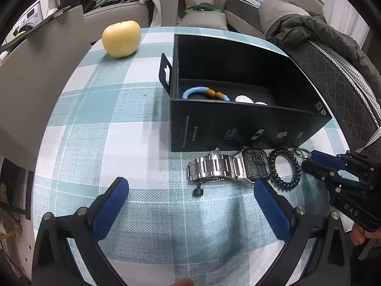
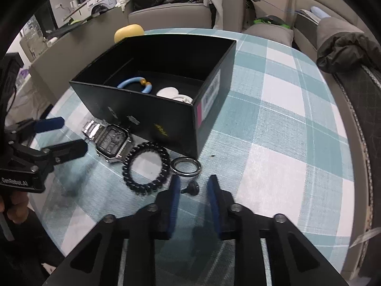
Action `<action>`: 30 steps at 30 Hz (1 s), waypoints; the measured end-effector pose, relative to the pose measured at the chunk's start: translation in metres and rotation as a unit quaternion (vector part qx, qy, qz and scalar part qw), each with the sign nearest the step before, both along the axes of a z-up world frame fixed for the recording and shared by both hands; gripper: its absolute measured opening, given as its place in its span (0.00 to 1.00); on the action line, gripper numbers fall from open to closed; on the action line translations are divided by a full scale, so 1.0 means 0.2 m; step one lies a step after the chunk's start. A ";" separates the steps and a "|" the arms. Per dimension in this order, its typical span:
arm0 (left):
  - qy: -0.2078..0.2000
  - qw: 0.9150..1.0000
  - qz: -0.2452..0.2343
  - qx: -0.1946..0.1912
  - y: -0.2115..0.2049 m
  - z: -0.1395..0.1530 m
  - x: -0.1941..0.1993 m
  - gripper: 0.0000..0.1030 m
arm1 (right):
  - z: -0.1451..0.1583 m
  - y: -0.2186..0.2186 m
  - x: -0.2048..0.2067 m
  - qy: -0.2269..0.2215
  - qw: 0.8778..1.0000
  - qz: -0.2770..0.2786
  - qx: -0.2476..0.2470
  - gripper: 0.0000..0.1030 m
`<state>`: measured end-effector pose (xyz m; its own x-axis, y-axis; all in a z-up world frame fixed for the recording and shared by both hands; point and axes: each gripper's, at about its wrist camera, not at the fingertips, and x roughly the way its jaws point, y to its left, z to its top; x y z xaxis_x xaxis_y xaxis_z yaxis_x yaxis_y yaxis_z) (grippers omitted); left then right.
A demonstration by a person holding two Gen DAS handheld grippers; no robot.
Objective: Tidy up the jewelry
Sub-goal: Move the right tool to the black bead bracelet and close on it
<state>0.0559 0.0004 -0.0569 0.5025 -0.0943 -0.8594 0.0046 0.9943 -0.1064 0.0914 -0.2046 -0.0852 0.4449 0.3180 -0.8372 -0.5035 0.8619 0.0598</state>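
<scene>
Jewelry waits in a row on the table just near the box (image 2: 133, 100): watch (image 2: 112, 141), bracelet (image 2: 146, 169), ring (image 2: 186, 165), while the right gripper (image 2: 194, 187) brackets a small stud (image 2: 191, 188), pads not visibly touching, seemingly to box it; the left gripper (image 1: 190, 190) gapes idle.

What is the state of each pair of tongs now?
Left tongs: open, empty.
Right tongs: narrowly open around a small black stud, not gripping.
</scene>
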 end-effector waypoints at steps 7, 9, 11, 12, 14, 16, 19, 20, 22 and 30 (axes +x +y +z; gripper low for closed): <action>0.004 1.000 0.003 0.000 0.01 0.00 0.01 0.99 | 0.00 -0.03 -0.01 0.016 1.000 -0.002 0.009 0.16; 0.004 1.000 0.003 -0.001 0.00 0.00 0.01 0.99 | 0.00 -0.03 -0.02 0.020 1.000 0.002 0.011 0.19; 0.004 1.000 0.002 0.002 0.00 0.00 0.01 0.99 | 0.00 -0.04 -0.03 0.023 1.000 0.007 0.014 0.21; 0.005 1.000 0.002 0.002 0.00 0.00 0.01 0.99 | 0.00 -0.04 -0.04 0.024 1.000 0.009 0.014 0.23; 0.006 1.000 0.000 0.001 -0.01 0.00 0.01 0.99 | 0.00 -0.04 -0.05 0.022 1.000 0.015 0.013 0.26; 0.006 1.000 -0.002 0.002 -0.01 0.00 0.01 0.99 | 0.00 -0.02 -0.07 0.017 1.000 0.022 0.006 0.30; 0.006 1.000 -0.005 0.003 -0.02 0.00 0.02 0.99 | 0.00 0.00 -0.09 0.011 1.000 0.028 -0.003 0.33; 0.007 1.000 -0.004 0.003 -0.01 0.00 0.02 0.99 | 0.00 0.00 -0.10 0.010 1.000 0.030 -0.006 0.33; 0.008 1.000 -0.002 0.001 -0.01 0.00 0.03 0.99 | 0.00 0.01 -0.12 0.005 0.999 0.033 -0.011 0.33; 0.010 1.000 0.001 0.000 0.01 0.00 0.02 0.99 | -0.01 0.03 -0.18 -0.016 0.998 0.048 -0.029 0.25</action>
<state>0.0606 0.0014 -0.0567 0.4857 -0.0941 -0.8691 0.0013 0.9943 -0.1070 0.0550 -0.1979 -0.0863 0.4419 0.3118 -0.8411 -0.5845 0.8114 -0.0062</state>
